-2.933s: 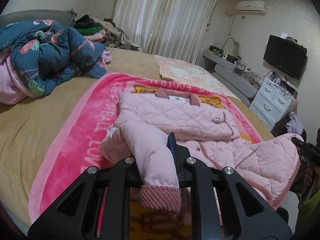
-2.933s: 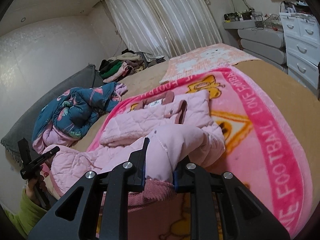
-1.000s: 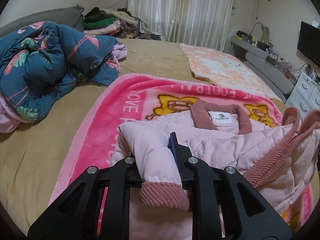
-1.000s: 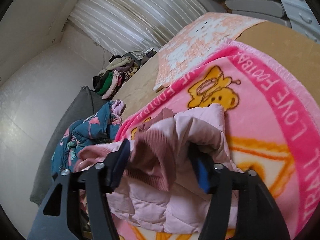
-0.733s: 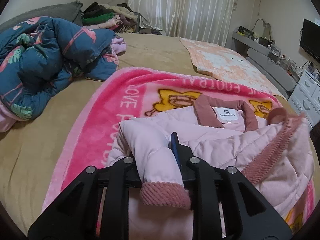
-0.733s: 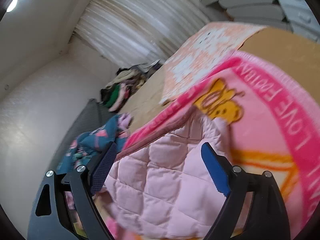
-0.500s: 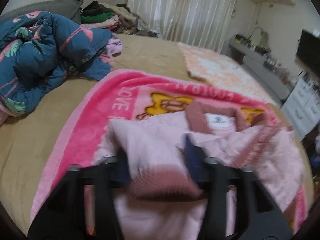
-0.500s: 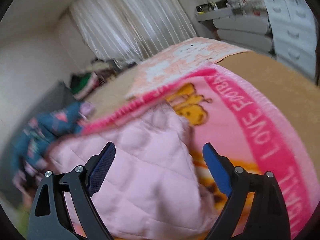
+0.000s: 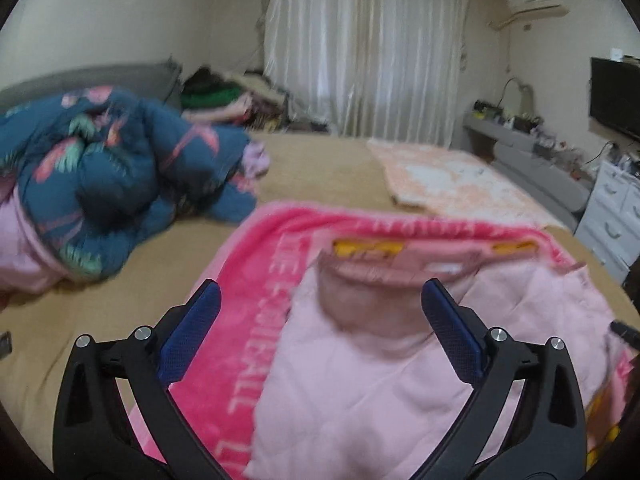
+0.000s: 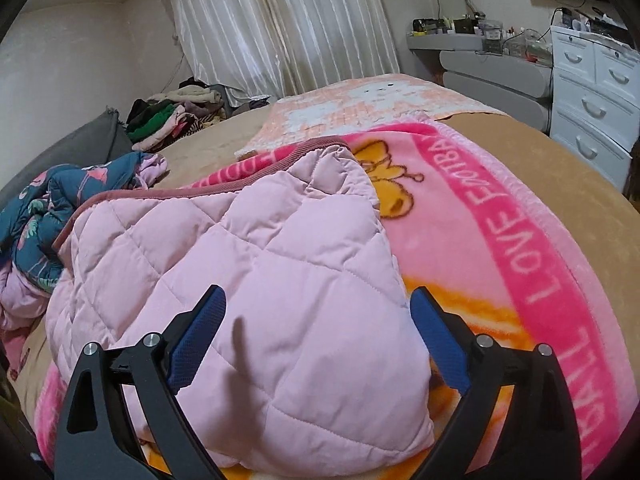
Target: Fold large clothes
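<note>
Between the spread fingers of the right gripper (image 10: 316,312) lies the pink quilted jacket (image 10: 256,280), folded over on itself; the jaws are opening and the pads press on nothing. The left gripper (image 9: 320,312) is likewise opening wide, with the jacket's dusky cuff and collar (image 9: 372,280) just ahead of it, ungripped. The puffy fold may spring back now that both grippers have let go, and a finger pulling away could snag the quilting and drag it open. Beyond the jacket, the pink blanket (image 10: 520,240) offers flat room to the right. Farther left, the blue floral duvet (image 9: 112,168) crowds that side; the bed edge (image 10: 580,168) falls away far right.
</note>
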Tool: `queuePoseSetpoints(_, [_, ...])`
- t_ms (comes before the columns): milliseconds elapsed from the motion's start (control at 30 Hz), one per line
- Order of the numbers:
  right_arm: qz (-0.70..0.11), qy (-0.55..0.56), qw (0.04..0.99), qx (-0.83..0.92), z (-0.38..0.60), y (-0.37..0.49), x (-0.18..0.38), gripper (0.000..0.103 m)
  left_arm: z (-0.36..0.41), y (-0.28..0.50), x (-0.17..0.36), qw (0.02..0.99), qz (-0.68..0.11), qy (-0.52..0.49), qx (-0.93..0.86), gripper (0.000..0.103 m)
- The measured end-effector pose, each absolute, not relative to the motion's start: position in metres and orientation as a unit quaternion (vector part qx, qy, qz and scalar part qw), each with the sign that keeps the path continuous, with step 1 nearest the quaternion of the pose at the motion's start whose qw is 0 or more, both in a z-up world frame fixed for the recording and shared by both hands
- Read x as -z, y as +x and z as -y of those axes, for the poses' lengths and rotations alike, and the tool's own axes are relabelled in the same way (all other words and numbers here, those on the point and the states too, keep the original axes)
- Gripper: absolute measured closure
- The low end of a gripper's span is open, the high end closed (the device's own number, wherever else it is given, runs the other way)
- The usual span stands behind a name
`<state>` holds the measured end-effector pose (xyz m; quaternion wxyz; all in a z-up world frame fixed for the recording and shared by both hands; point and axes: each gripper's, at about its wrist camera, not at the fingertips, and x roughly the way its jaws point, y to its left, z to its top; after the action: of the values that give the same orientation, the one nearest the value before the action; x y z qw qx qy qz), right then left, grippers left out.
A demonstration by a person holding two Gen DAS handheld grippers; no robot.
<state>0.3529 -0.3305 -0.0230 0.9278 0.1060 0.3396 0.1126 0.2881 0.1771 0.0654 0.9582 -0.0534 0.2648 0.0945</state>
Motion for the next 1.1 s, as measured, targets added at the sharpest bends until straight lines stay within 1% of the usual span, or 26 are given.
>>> queuePoseSetpoints(167, [-0.355,0.094,0.924,-0.108,0.333,0.351,0.034,0.010,-0.201,0.290,-0.004,0.936,-0.336,-0.065,-0.085,0.009])
queuePoseSetpoints(300, [-0.348,0.087,0.927,-0.111,0.333,0.342,0.043,0.010,-0.217,0.288,0.036,0.920,-0.374,-0.118,-0.026,0.009])
queuePoseSetpoints(333, [-0.342,0.081,0.929,-0.111,0.332,0.339,0.046,0.011,-0.217,0.288,0.042,0.919,-0.375,-0.122,-0.014,0.009])
queuePoseSetpoints(367, [-0.339,0.080,0.930,-0.112,0.332,0.338,0.047,0.020,-0.215,0.288,0.046,0.918,-0.377,-0.119,-0.010,0.010])
queuePoseSetpoints(400, [-0.336,0.082,0.931,-0.118,0.330,0.337,0.049,0.035,-0.213,0.288,0.049,0.919,-0.376,-0.117,-0.010,0.019])
queuePoseSetpoints(433, [-0.334,0.081,0.932,-0.115,0.329,0.336,0.049,0.044,-0.212,0.287,0.049,0.920,-0.373,-0.119,-0.005,0.031])
queuePoseSetpoints(467, [-0.334,0.081,0.931,-0.120,0.328,0.337,0.049,0.063,-0.209,0.287,0.048,0.922,-0.366,-0.123,0.007,0.058])
queuePoseSetpoints(500, [-0.333,0.086,0.930,-0.128,0.327,0.338,0.047,0.071,-0.206,0.287,0.046,0.924,-0.363,-0.118,0.007,0.072])
queuePoseSetpoints(567, [-0.326,0.090,0.932,-0.129,0.324,0.339,0.036,0.079,-0.198,0.289,0.037,0.931,-0.354,-0.092,0.005,0.088])
queuePoseSetpoints(600, [-0.321,0.092,0.934,-0.128,0.324,0.340,0.029,0.081,-0.194,0.291,0.031,0.935,-0.346,-0.079,0.004,0.091])
queuePoseSetpoints(700, [-0.290,0.100,0.944,-0.123,0.322,0.351,-0.005,0.083,-0.190,0.299,0.003,0.948,-0.314,-0.053,-0.014,0.092])
queuePoseSetpoints(800, [-0.268,0.100,0.951,-0.116,0.315,0.371,-0.033,0.084,-0.194,0.313,-0.020,0.955,-0.290,-0.060,-0.025,0.092])
queuePoseSetpoints(867, [-0.261,0.092,0.955,-0.108,0.308,0.386,-0.043,0.084,-0.193,0.323,-0.029,0.957,-0.283,-0.056,-0.033,0.092])
queuePoseSetpoints(967, [-0.270,0.086,0.955,-0.089,0.302,0.407,-0.039,0.084,-0.193,0.342,-0.027,0.954,-0.290,-0.050,-0.051,0.092])
queuePoseSetpoints(1100, [-0.300,0.076,0.949,-0.058,0.297,0.430,-0.011,0.084,-0.198,0.364,0.000,0.942,-0.324,-0.059,-0.068,0.092])
